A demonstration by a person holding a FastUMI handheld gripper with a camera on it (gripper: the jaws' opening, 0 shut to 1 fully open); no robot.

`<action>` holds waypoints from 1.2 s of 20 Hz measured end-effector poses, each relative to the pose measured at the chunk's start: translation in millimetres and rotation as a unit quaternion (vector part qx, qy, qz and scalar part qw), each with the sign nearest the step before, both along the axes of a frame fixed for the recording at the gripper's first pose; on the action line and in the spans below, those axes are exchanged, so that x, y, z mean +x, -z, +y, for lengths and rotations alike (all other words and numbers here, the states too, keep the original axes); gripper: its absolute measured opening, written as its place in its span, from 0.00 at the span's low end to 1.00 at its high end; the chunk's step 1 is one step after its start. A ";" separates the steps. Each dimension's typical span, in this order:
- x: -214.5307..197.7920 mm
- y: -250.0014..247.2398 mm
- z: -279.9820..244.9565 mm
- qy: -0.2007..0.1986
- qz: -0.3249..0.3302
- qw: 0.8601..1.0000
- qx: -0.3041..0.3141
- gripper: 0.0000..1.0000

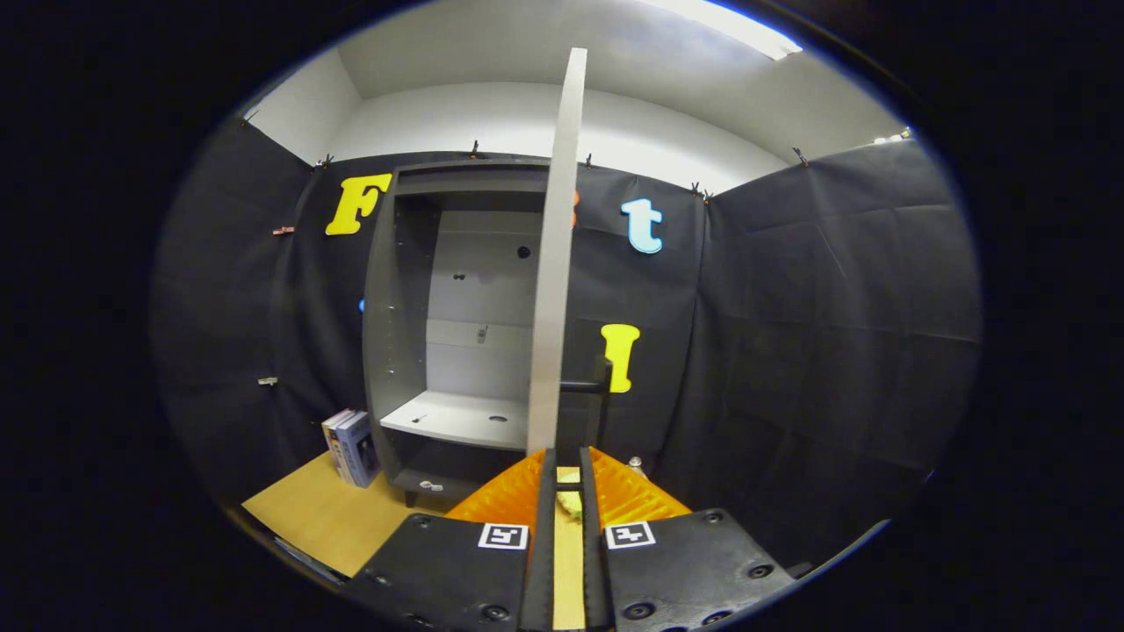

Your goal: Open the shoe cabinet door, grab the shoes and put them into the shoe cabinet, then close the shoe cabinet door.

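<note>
The grey shoe cabinet [402,307] stands against the back wall with its door [556,263] swung wide open, edge-on to me. A dark bar handle [583,386] sticks out on the door's right face. Inside I see a pale shelf [457,418] with nothing on it and a dark lower compartment [439,463]. My gripper [568,456] sits low, just before the door's bottom edge, which the fingertips hide. Its fingers stand a narrow gap apart, and neither presses on anything. Through the gap a small yellowish thing [569,502] shows on the floor; I cannot tell what it is.
A few upright boxes or books [351,448] lean beside the cabinet's left foot. Wooden floor [325,518] spreads in front of the cabinet to the left. Black cloth walls close in on both sides.
</note>
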State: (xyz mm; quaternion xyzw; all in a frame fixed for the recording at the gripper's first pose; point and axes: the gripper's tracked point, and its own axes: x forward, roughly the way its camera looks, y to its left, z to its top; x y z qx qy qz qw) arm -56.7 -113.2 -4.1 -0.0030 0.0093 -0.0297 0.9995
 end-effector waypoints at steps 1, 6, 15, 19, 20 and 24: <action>1.2 8.3 17.5 -0.013 0.010 1.000 0.006 0.25; 8.2 76.2 93.7 -0.078 0.083 0.993 0.036 0.51; 67.1 230.3 169.1 -0.100 0.211 0.970 0.069 0.91; 90.1 310.2 186.8 -0.097 0.274 0.954 0.069 0.92; 95.0 327.5 188.3 -0.094 0.288 0.950 0.071 0.92; 110.2 393.3 189.3 -0.080 0.333 0.937 0.064 0.92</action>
